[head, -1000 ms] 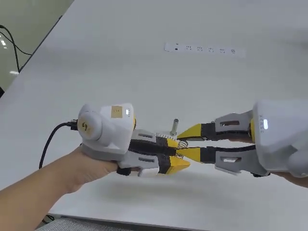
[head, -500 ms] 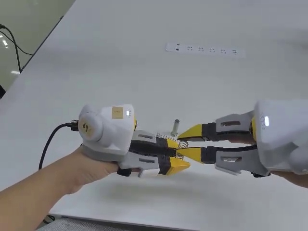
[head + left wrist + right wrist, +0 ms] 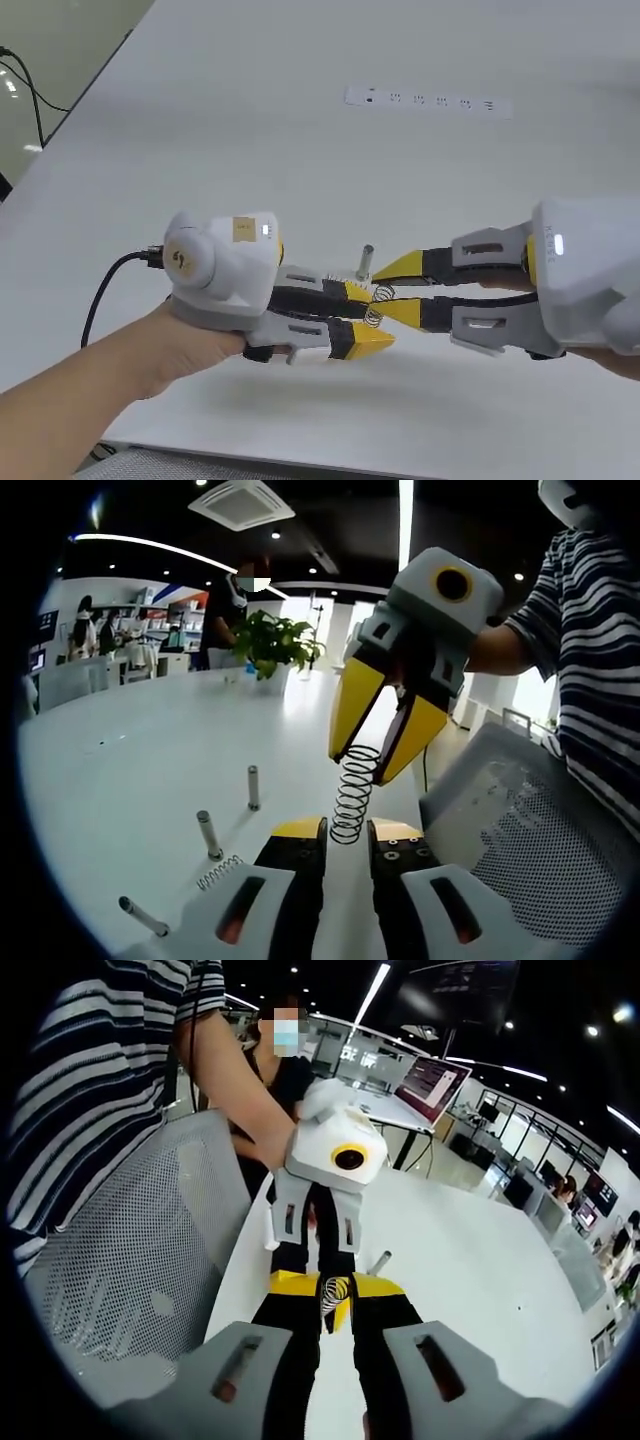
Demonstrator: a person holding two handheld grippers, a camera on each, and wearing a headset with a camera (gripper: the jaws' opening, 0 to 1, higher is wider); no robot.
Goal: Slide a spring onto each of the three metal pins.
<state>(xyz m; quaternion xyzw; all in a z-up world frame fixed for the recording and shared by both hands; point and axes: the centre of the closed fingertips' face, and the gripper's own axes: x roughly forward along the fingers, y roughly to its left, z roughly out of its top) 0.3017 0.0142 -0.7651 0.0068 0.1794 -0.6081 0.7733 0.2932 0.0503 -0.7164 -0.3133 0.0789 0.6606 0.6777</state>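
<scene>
Spring (image 3: 352, 795) hangs in the air right of the middle pin (image 3: 208, 835). Left tongs (image 3: 345, 832) pinch its near end, right tongs (image 3: 362, 768) its far end, both nearly closed. Long axis runs tip to tip, pointing away from the pin. Advised: free one end, stand it upright, centre it over the pin.

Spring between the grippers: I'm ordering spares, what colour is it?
Silvery bare metal; the spring shows best in the left gripper view.

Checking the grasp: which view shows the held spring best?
The left gripper view: the held spring runs full length from the right tool to the left tool. The right gripper view sees it end-on, foreshortened; the head view shows small coils.
</scene>
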